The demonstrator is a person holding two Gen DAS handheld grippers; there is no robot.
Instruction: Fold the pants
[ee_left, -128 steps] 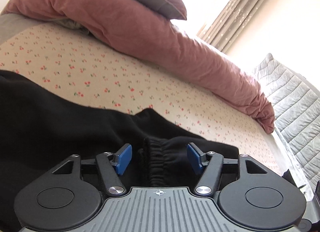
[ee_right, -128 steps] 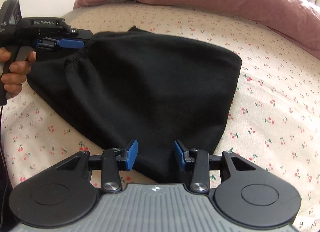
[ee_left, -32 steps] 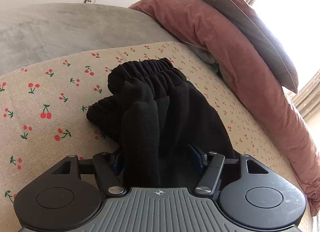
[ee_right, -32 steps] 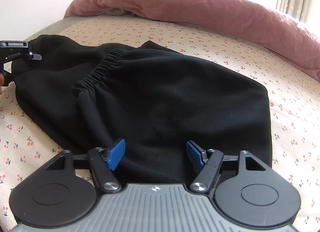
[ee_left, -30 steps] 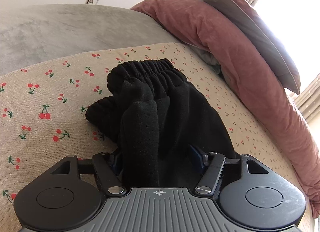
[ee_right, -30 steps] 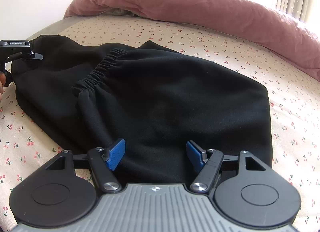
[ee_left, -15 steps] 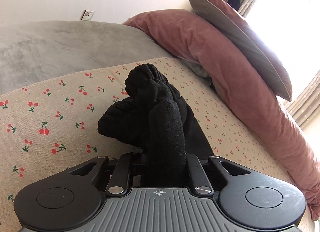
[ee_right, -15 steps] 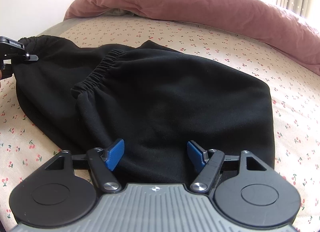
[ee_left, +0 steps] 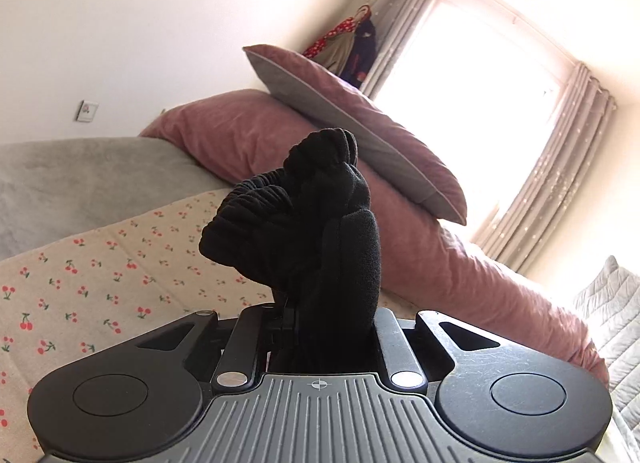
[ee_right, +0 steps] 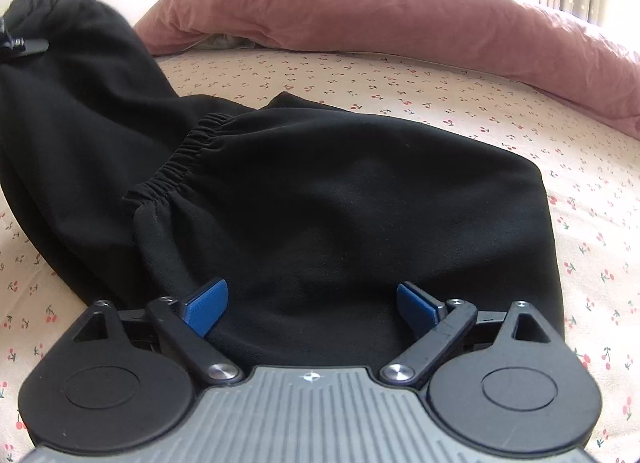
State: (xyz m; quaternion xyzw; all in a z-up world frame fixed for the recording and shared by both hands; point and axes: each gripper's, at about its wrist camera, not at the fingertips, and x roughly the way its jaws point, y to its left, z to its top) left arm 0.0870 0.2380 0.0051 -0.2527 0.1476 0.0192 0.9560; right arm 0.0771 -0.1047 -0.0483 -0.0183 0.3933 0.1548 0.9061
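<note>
The black pants [ee_right: 340, 199] lie partly folded on the cherry-print bed sheet [ee_right: 440, 91]. One elastic cuff [ee_right: 176, 163] rests on top of the folded part. My left gripper [ee_left: 324, 327] is shut on the bunched elastic end of the pants [ee_left: 304, 219] and holds it up off the bed; its fingertips are hidden by the cloth. That raised end shows at the far left of the right wrist view [ee_right: 60, 23]. My right gripper [ee_right: 312, 303] is open, its blue pads [ee_right: 208, 303] low over the near edge of the pants.
A long pink duvet roll [ee_right: 380, 11] and a grey-pink pillow [ee_left: 352, 127] lie along the far side of the bed. A grey blanket [ee_left: 80, 171] covers the head end. Curtains and a bright window [ee_left: 500, 111] stand beyond. A quilted grey cover [ee_left: 612, 315] is at the right.
My left gripper closed on the bunched end of the pants and lifted it clear of the sheet. The right gripper stayed open in place.
</note>
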